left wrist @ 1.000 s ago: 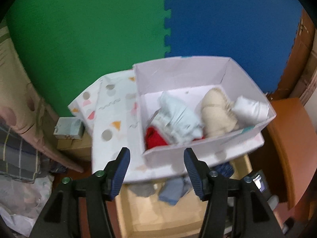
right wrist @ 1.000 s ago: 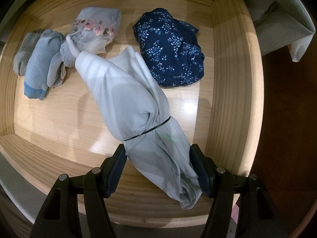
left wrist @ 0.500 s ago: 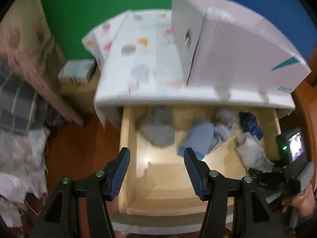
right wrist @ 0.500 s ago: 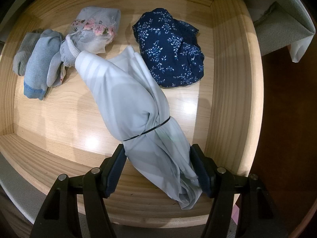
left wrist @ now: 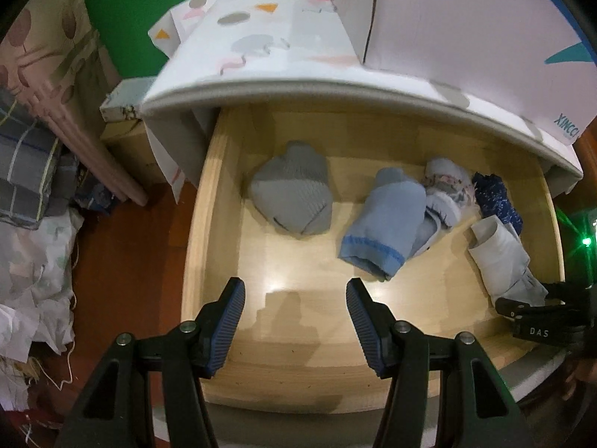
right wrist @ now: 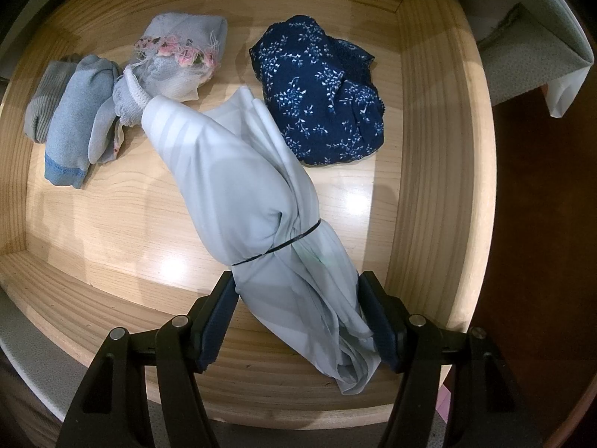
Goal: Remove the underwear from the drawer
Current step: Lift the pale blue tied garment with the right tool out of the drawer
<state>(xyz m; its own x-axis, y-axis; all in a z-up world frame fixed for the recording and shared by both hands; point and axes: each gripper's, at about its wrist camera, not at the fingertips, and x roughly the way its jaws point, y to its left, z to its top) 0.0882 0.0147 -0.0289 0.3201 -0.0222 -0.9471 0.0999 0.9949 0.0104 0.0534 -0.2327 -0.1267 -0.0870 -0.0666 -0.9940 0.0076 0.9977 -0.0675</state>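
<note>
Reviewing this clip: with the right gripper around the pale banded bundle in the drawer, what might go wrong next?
1. The right gripper straddles only the loose tail of the pale bundle below its elastic band; the fabric may slip out on lifting.
2. The bundle's far end touches the lace-trimmed piece, which might drag along.
3. The left gripper hangs open over bare drawer floor.

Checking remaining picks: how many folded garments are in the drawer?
5. Grey ribbed bundle far left, light blue roll mid, floral-trim piece beside it, navy floral piece right rear, pale banded roll right front. None visibly hidden.
</note>
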